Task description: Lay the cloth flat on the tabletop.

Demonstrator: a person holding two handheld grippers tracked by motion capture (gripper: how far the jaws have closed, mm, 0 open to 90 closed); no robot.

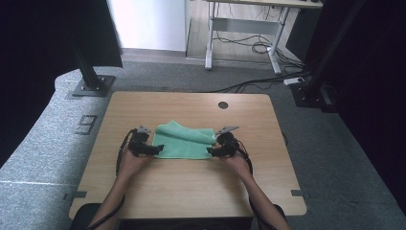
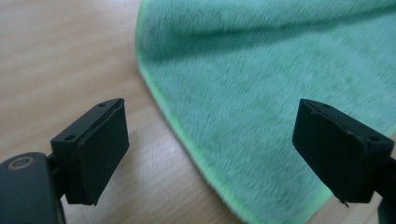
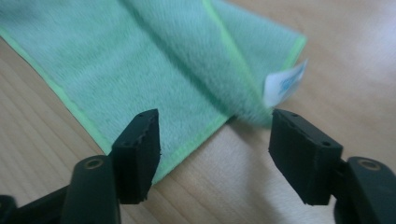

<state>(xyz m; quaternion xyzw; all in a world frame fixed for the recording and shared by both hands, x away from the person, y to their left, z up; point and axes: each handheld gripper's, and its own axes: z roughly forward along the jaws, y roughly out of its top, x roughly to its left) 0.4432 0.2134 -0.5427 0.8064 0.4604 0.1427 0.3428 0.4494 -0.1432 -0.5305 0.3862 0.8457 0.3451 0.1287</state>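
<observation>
A green cloth (image 1: pixel 184 139) lies folded on the wooden table (image 1: pixel 191 187), its far edge a little rumpled. My left gripper (image 1: pixel 157 149) rests at the cloth's left edge, jaws open. In the left gripper view the cloth (image 2: pixel 261 93) spreads under and between the open jaws of that gripper (image 2: pixel 212 140), untouched by the pads. My right gripper (image 1: pixel 210 151) sits at the cloth's right near corner. In the right gripper view that gripper (image 3: pixel 215 140) is open over the corner of the cloth (image 3: pixel 154 60), with a white label (image 3: pixel 285 84) sticking out at the fold.
A round cable hole (image 1: pixel 223 105) sits near the table's far edge. Black frame posts (image 1: pixel 88 72) stand on the floor beyond the far corners. A desk with white legs (image 1: pixel 209 43) and loose cables is farther back.
</observation>
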